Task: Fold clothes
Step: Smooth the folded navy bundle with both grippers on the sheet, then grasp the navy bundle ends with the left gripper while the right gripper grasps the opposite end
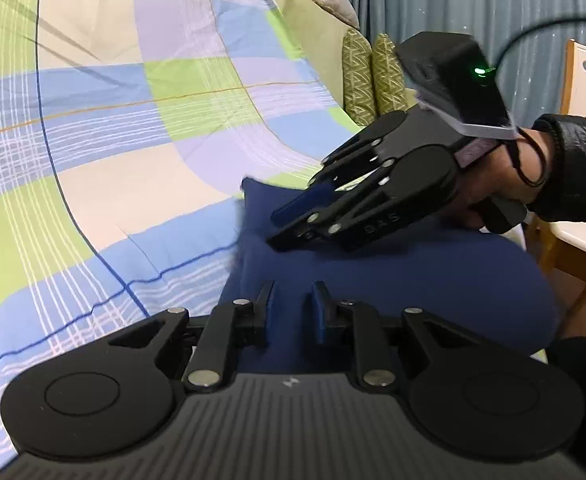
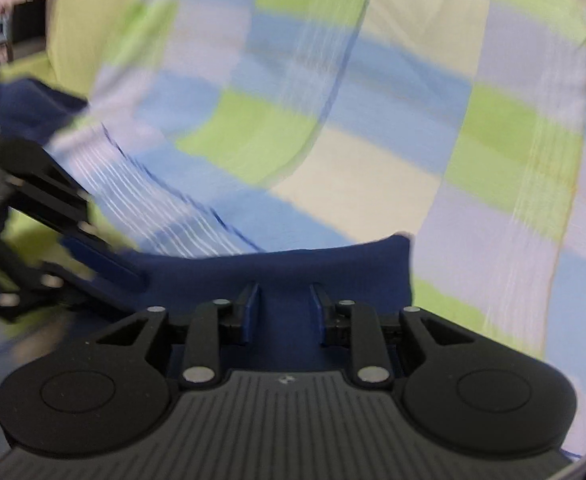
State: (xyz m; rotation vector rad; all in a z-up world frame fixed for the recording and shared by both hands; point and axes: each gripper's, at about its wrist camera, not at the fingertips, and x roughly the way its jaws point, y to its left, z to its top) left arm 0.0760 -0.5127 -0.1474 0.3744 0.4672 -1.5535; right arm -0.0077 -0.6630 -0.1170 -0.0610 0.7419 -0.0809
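**A:** Where is the garment?

**B:** The dark blue garment (image 1: 393, 280) lies on the bed, on a checked bedsheet (image 1: 113, 120) of green, blue, lilac and cream. In the left wrist view it fills the middle and the 3 o'clock side, with one corner poking up toward 12 o'clock. In the right wrist view the same cloth (image 2: 293, 268) sits at the centre toward 6 o'clock, its far edge a curved line with a corner at 2 o'clock.

**A:** What about the left hand-held gripper?

**B:** The left hand-held gripper (image 1: 293, 308) points down at the cloth. Its blue pads stand close together with blue fabric showing in the narrow gap. Whether the pads press on the cloth cannot be told.

**A:** And the right one?

**B:** Much the same. The right hand-held gripper (image 2: 283, 306) has its jaws narrowly apart, blue cloth between and under them; a grip cannot be confirmed. From the left wrist view it (image 1: 293, 220) comes in from 3 o'clock, just over the garment, held by a hand (image 1: 497, 188) in a black sleeve (image 1: 581, 172).

**A:** Anything further out?

**B:** At 1 o'clock in the left wrist view, two patterned green cushions (image 1: 369, 76) stand against a grey-blue curtain (image 1: 473, 0). At 3 o'clock stands a pale wooden chair (image 1: 585, 76). The right wrist view is blurred.
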